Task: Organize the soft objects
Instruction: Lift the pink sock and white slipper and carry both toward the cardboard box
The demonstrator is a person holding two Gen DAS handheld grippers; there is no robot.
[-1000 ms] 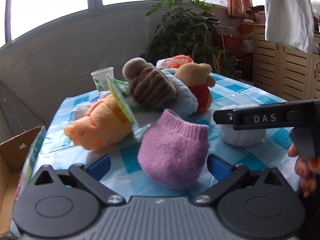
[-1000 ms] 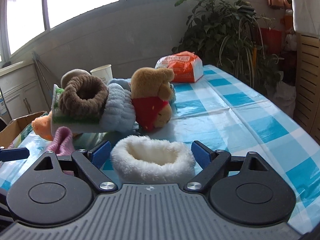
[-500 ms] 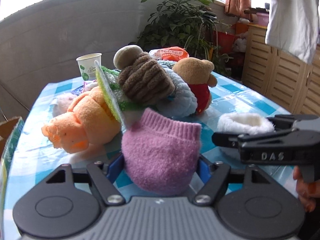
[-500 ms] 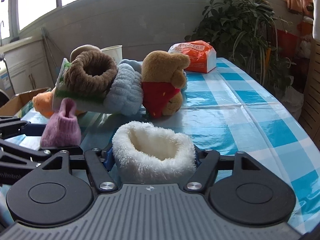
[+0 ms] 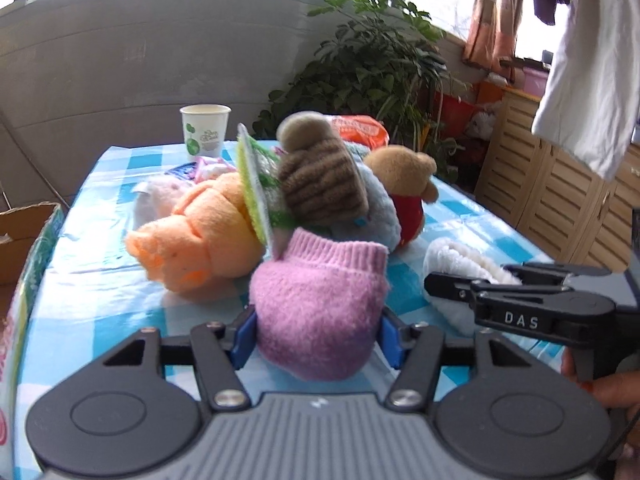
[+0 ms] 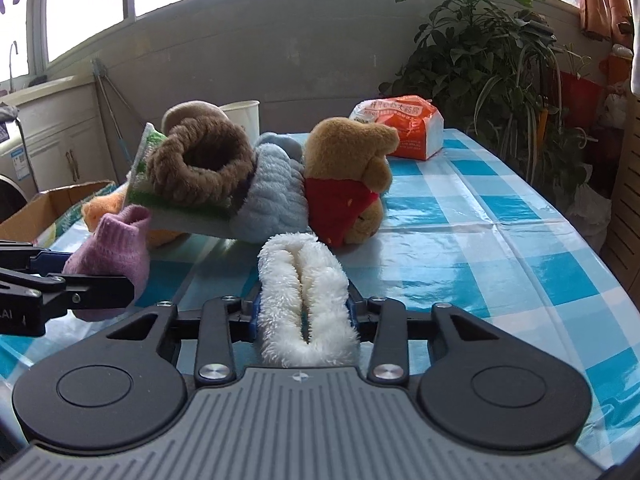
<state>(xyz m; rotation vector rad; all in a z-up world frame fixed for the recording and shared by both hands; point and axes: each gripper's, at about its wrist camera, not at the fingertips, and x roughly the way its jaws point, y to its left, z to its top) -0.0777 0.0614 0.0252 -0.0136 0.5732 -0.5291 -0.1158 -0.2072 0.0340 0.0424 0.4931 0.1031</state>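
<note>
I had left gripper point(image 5: 316, 338) pinching pink sock point(image 5: 318, 304), right gripper point(image 6: 306, 314) squeezing white fluffy sock point(image 6: 306, 296) flat — both low over table point(image 6: 480, 240); shallow bite might slip on lift.

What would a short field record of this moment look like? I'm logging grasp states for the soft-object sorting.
left gripper: shut on pink sock
right gripper: shut on white sock, squeezed flat
pile behind: brown sock on blue sock, bear beside it, orange plush
table: blue checked cloth
far end: cup, orange bag
left of table: box
</note>
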